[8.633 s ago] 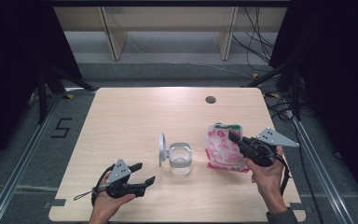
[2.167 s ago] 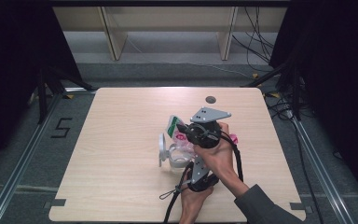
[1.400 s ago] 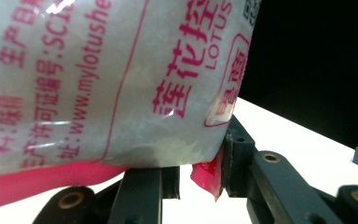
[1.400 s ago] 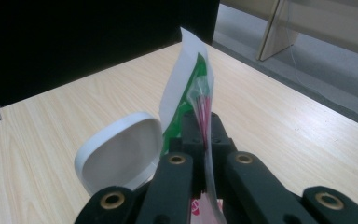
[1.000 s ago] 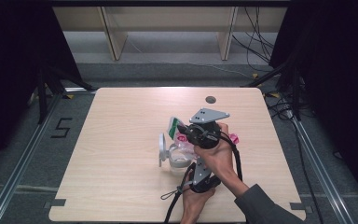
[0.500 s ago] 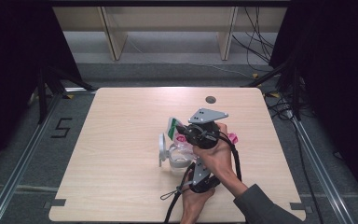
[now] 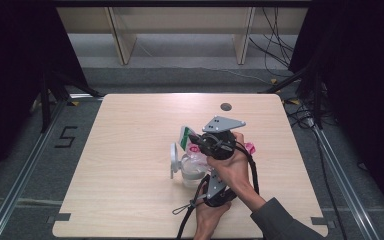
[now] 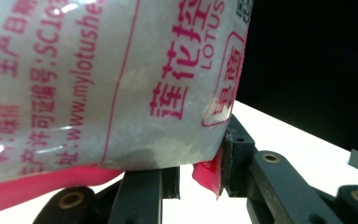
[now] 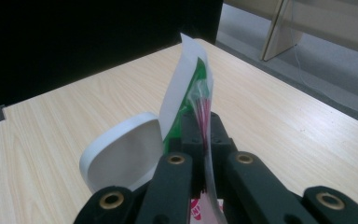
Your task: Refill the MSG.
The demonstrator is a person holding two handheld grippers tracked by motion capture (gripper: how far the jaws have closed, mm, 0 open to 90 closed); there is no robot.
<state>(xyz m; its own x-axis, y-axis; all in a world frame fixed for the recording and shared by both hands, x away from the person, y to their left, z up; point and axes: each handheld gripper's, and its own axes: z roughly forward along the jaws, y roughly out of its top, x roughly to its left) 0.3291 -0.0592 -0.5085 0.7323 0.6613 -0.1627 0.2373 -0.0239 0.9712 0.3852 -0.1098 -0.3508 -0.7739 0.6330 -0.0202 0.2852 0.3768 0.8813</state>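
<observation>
The right gripper (image 7: 192, 141) pinches the bag's (image 8: 102, 84) top edge, likely to tip it over the jar (image 7: 192, 167). The left gripper (image 8: 200, 179) clamps its pink bottom corner, steadying it.

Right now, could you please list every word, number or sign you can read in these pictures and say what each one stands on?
"LOTUS": pink print on the white pouch.
"www.mylotushe", cut off at the edge: on the same pouch.
"SC10", a code that runs out of frame: same pouch.
"莲花控": large pink characters, same pouch.
"5": dark mark on the grey floor left of the table.
The smaller Chinese lines are too cropped to read reliably.
</observation>
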